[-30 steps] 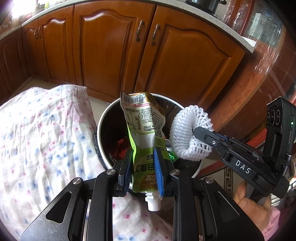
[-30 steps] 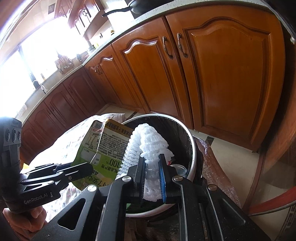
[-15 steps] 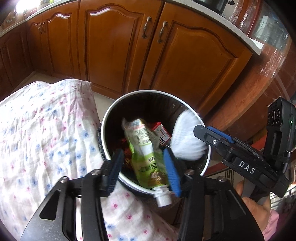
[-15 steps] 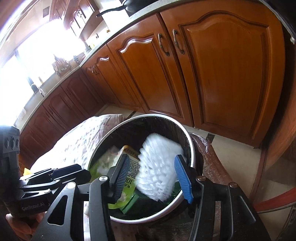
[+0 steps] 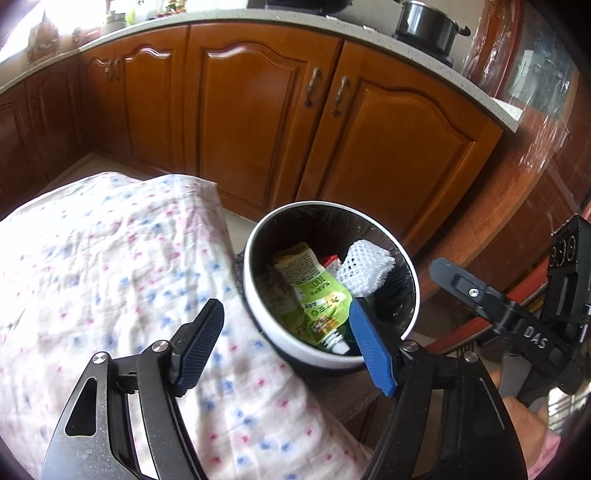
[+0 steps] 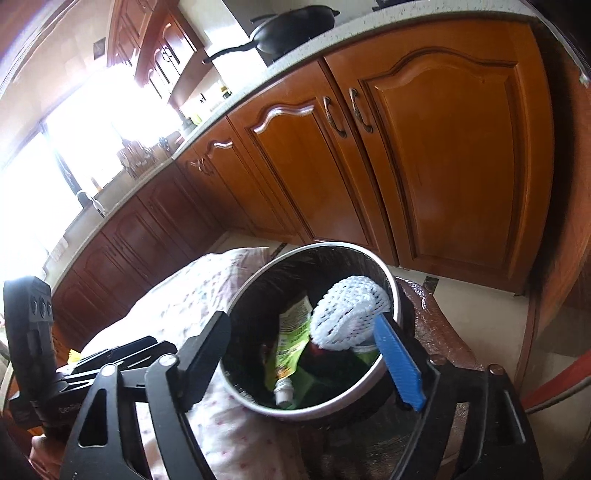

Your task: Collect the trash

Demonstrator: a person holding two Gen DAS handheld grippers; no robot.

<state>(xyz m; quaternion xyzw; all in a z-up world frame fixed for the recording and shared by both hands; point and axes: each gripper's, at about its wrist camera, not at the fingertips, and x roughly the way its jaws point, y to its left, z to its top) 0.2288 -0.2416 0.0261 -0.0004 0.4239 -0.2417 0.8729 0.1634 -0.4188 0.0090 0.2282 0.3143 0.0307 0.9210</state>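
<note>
Two black hand-held grippers with blue finger pads are spread wide with nothing between their fingers: the left gripper and the right gripper. Each hangs just above the near rim of a round white-rimmed bin with a dark liner, the left one straddling the rim so that its left finger is over a white cloth dotted pink and blue and its right finger over the bin's mouth. Seen from the left wrist, the right gripper's black finger reaches in from the right, apart from the bin, with a hand gripping its handle below.

Inside the bin, just beyond the fingertips, lies a green spouted drink pouch, its white cap towards the grippers. Beside it to the right, leaning on the far inner wall, is a white foam fruit net; a red scrap shows between the two.

Beyond the bin stand brown wooden cabinet doors with metal handles under a pale speckled counter, which carries a black pot at the far right.
</note>
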